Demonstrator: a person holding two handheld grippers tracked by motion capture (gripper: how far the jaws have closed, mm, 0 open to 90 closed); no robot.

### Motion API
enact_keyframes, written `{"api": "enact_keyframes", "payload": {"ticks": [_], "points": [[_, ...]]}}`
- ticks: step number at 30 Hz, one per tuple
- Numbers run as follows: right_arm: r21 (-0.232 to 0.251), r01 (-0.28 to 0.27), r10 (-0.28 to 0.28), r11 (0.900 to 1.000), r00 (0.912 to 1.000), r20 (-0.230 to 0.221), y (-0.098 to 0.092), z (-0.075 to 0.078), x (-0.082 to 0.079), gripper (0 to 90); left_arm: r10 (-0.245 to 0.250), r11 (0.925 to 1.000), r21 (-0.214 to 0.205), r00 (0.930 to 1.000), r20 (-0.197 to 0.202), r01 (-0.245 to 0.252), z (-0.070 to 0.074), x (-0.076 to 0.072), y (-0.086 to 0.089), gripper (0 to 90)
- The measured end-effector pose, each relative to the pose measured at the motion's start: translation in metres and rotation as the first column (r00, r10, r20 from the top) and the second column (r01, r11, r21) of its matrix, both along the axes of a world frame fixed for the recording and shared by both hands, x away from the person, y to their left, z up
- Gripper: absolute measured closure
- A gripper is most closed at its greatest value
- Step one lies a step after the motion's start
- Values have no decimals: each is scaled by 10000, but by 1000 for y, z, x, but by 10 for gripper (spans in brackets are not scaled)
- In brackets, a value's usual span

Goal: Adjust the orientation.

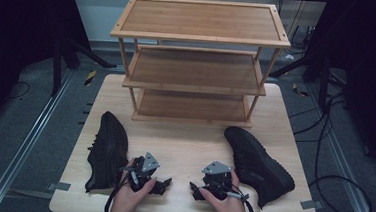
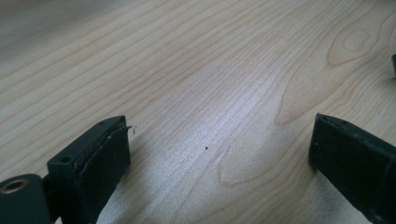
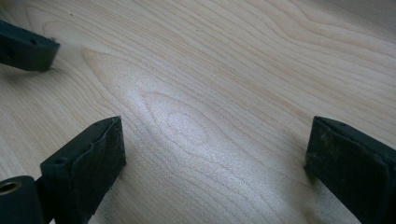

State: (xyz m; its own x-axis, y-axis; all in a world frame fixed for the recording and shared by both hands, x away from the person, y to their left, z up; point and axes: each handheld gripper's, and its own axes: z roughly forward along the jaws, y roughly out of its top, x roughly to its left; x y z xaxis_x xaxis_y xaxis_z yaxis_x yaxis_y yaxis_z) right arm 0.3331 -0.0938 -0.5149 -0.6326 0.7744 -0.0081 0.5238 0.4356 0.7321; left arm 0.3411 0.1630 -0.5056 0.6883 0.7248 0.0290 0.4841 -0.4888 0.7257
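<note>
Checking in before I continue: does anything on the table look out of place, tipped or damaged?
Nothing stands out. The left shoe and right shoe lie upright on the table in front of the rack, whose three shelves are bare. Both claws, left and right, sit open between the shoes.

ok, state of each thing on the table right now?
left gripper: open, empty, over bare table
right gripper: open, empty
left shoe: flat on table, not gripped
right shoe: flat on table, not gripped
rack: upright, all three shelves empty
</note>
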Motion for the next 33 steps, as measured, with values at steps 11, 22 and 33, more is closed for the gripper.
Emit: {"api": "enact_keyframes", "payload": {"ticks": [11,22,33], "points": [[2,-15,15,10000,10000,0,0,0,0,51,112,9995,-318,9977,666,-91,51,-11,25,46],[0,-50,50,10000,10000,4,0,0,0,52,1229,9917,-497,9883,903,-1188,75,-17,86,56],[-3,-64,64,10000,10000,5,-1,0,0,52,2576,9657,-582,9622,888,-2531,76,-35,172,129]]}}
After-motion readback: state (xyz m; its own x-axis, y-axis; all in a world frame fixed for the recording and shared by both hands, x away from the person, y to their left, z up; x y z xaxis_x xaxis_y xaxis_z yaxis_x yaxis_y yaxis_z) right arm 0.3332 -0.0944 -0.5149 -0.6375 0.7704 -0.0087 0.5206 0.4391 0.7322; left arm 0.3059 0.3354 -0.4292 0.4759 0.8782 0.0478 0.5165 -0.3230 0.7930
